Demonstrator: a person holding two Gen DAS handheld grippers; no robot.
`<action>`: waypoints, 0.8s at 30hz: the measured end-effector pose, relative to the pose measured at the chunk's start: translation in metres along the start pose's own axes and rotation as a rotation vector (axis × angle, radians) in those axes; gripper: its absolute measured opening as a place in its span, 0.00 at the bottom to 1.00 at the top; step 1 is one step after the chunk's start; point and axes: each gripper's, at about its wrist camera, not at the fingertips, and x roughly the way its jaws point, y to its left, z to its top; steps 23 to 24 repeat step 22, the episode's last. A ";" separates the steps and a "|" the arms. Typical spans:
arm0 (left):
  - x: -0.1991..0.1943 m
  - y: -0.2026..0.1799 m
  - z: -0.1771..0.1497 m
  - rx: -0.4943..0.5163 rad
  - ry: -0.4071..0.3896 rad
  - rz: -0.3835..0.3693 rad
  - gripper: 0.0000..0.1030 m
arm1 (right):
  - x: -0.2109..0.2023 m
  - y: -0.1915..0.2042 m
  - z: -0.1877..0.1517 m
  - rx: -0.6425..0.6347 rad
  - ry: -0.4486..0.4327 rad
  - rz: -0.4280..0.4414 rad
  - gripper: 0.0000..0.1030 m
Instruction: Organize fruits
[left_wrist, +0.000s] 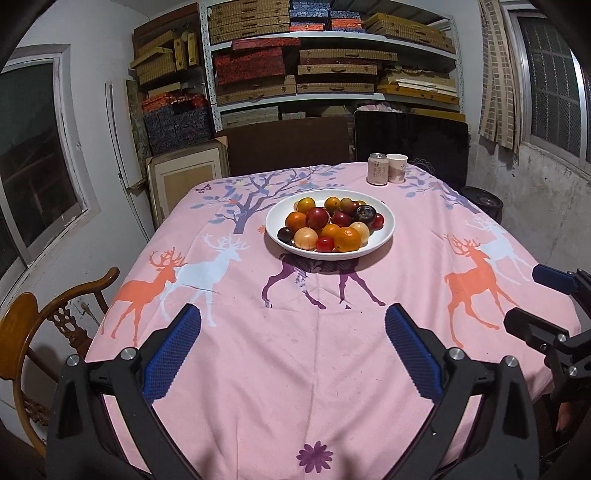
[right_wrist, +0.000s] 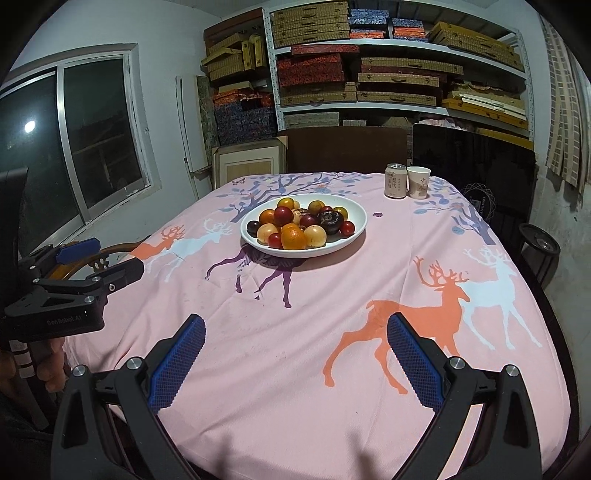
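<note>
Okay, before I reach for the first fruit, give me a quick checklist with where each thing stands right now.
1. Left gripper open and empty: ok.
2. Right gripper open and empty: ok.
3. White plate flat on the pink tablecloth, fruit piled inside: ok.
4. Path from both grippers to the plate free of obstacles: ok; only bare cloth lies between.
5. Can and paper cup out of the way: ok; they stand behind the plate near the far edge.
6. Container or spot for sorted fruit: cannot tell, none in view.
</note>
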 end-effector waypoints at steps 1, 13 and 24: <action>-0.002 0.000 0.000 -0.002 -0.004 0.002 0.95 | -0.002 0.000 0.000 -0.001 -0.002 0.000 0.97; 0.001 0.004 -0.003 0.002 -0.018 0.054 0.95 | -0.003 -0.001 -0.003 0.014 0.005 0.002 0.97; 0.008 -0.003 -0.004 0.018 0.010 0.033 0.95 | -0.001 -0.003 -0.003 0.022 0.011 0.004 0.97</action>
